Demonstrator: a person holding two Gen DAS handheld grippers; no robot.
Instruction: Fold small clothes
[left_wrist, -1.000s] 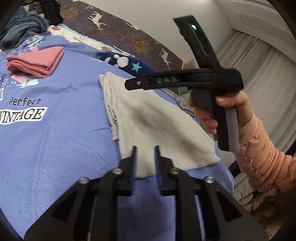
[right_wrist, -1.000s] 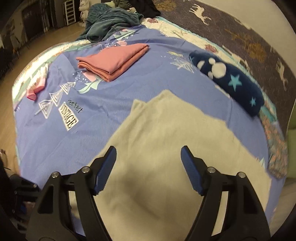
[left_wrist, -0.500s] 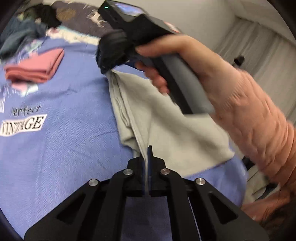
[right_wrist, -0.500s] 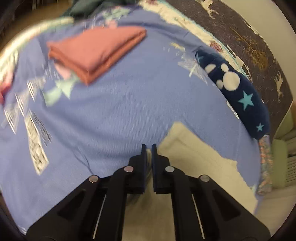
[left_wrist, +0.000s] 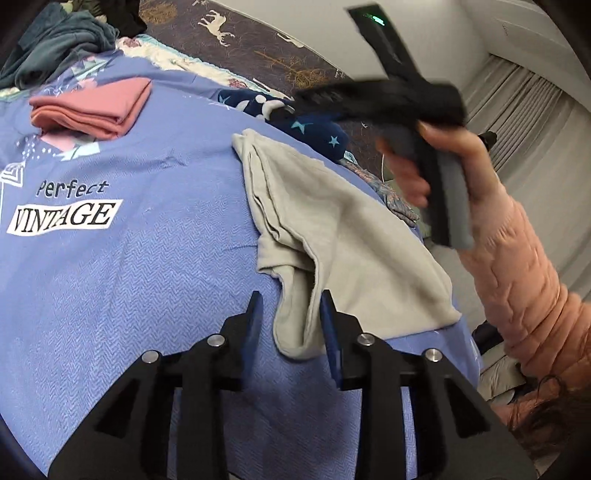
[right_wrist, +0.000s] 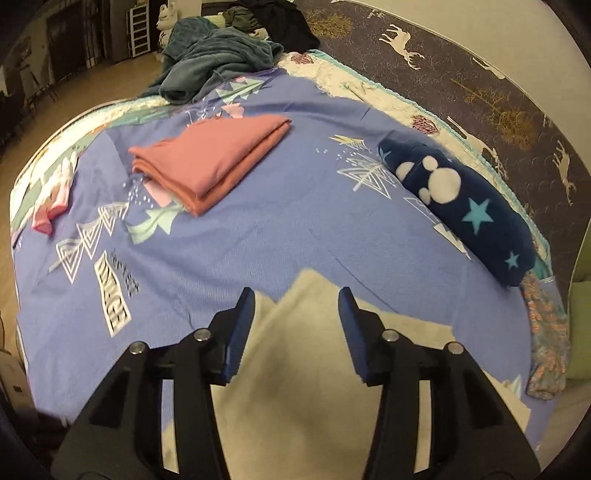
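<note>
Woven blue bedspread (left_wrist: 129, 277), soft grey garment (left_wrist: 351, 236)

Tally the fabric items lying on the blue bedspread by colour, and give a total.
Beige: 1, the folded beige garment
Coral pink: 1, the folded pink cloth
Navy with stars and white dots: 1, the navy fleece
Teal: 1, the crumpled teal blanket at the far edge
Light pink and white: 1, the small pink item
Total: 5
</note>
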